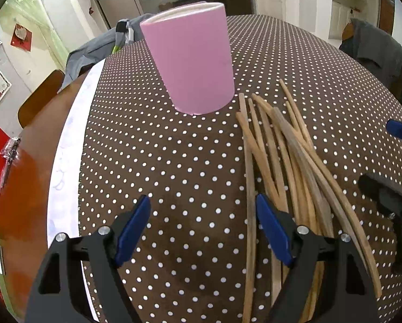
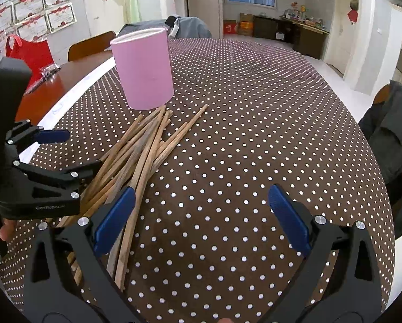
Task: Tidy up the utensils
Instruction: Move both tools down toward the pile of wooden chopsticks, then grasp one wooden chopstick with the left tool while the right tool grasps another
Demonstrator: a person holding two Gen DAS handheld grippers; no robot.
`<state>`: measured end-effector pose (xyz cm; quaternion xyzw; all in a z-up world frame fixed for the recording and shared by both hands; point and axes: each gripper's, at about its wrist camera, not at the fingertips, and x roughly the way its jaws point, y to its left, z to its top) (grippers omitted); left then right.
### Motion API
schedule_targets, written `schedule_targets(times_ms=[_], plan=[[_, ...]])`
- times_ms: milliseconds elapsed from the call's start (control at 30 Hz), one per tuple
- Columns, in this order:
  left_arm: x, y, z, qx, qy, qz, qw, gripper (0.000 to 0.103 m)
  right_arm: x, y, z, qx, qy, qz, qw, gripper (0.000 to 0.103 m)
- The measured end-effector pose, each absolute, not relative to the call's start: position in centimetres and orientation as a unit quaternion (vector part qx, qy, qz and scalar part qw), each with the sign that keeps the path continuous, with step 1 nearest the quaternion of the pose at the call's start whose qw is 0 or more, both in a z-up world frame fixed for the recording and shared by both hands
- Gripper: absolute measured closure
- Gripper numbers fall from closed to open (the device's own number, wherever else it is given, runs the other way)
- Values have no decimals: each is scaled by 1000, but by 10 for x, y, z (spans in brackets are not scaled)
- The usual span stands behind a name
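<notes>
On the dotted worktop, loose chopsticks fanned just beside upright pink cup. Left gripper and right gripper gaping, empty. Best: pinch one stick mid-length, lift level, drop tip-first into cup.

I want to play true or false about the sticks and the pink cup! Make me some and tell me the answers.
1. The pink cup is standing up. True.
2. The chopsticks are inside the cup. False: they lie in a loose pile on the tablecloth.
3. The left gripper is open. True.
4. The right gripper is squeezing a chopstick. False: it is open and holds nothing.
5. The tablecloth has stripes. False: it is brown with white dots.
</notes>
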<state>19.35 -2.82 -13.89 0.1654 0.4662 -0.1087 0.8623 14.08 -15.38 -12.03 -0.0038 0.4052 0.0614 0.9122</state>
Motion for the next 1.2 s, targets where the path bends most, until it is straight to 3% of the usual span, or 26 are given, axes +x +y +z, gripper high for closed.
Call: schedule_targets(times_ms=[33,167,467,733,933,1000,1100,1200], plan=[[194,-29,-139,162,470,-110,861,26,143,-152,-122,-5,409,63,910,6],[207,-29,-137,118,492,-144,850,55,156,-145,-127,-8,426,74,902,6],[201,-30,-137,98,490,-144,854,87,175,-137,-137,-27,452,77,888,6],[213,-25,-135,100,510,-136,844,89,211,-130,-137,-45,506,100,855,10],[228,-33,-134,107,525,-131,834,89,227,-146,-134,-45,530,104,840,51],[229,-36,-134,110,527,-129,833,89,233,-152,-133,-39,536,109,836,71],[229,-37,-133,105,527,-133,833,94,241,-161,-132,-32,543,113,831,83],[225,-37,-133,100,518,-135,839,95,251,-180,-130,-20,542,120,831,88]])
